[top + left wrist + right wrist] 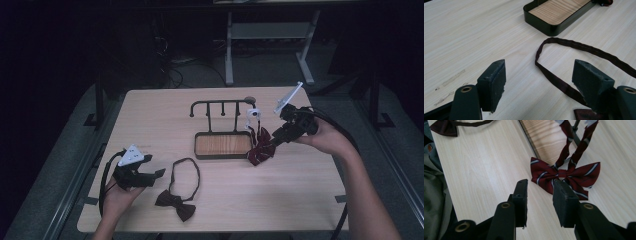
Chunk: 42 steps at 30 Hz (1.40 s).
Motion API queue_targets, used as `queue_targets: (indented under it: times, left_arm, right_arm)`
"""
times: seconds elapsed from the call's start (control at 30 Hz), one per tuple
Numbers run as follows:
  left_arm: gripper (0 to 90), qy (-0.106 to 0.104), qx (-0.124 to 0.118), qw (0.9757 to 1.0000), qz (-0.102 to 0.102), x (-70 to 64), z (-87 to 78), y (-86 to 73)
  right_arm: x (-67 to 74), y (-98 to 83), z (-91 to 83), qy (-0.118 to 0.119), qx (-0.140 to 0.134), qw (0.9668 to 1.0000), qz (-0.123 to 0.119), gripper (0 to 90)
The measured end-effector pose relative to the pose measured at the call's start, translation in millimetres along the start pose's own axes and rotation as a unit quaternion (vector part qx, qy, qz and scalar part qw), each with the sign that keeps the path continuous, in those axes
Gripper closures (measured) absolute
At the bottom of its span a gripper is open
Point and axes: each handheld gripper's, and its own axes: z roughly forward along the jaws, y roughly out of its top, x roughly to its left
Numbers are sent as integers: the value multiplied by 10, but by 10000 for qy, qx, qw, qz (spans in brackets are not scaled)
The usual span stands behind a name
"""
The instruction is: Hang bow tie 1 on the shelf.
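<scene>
1. Two bow ties are out: the striped bow tie (565, 173) hangs by its strap from the rack (220, 103), its bow on the table at the tray's (223, 156) right end.
2. It lies just beyond the right gripper (540, 185), whose jaws stand part open, empty.
3. The left gripper (539, 72), open and empty, sits near-left beside the dark bow tie (176, 204).

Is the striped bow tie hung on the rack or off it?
Hung. The striped bow tie hangs by its strap from the rack's right end, its bow down at the table beside the tray. The right gripper is open.
</scene>
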Motion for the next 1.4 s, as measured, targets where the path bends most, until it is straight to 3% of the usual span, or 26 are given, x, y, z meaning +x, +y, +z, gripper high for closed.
queue_targets:
  times: [0.37,0.73,1.4]
  left_arm:
    - [272,11,32,10000,29,-3,4,-1]
    - [272,19,57,10000,4,-5,16,-6]
    - [272,35,123,9999,41,-11,24,-7]
  right_arm:
    - [107,-227,80,54,-238,9997,45,586]
    - [178,-433,254,128,-259,9995,108,559]
    - [301,-641,378,172,-381,9989,197,514]
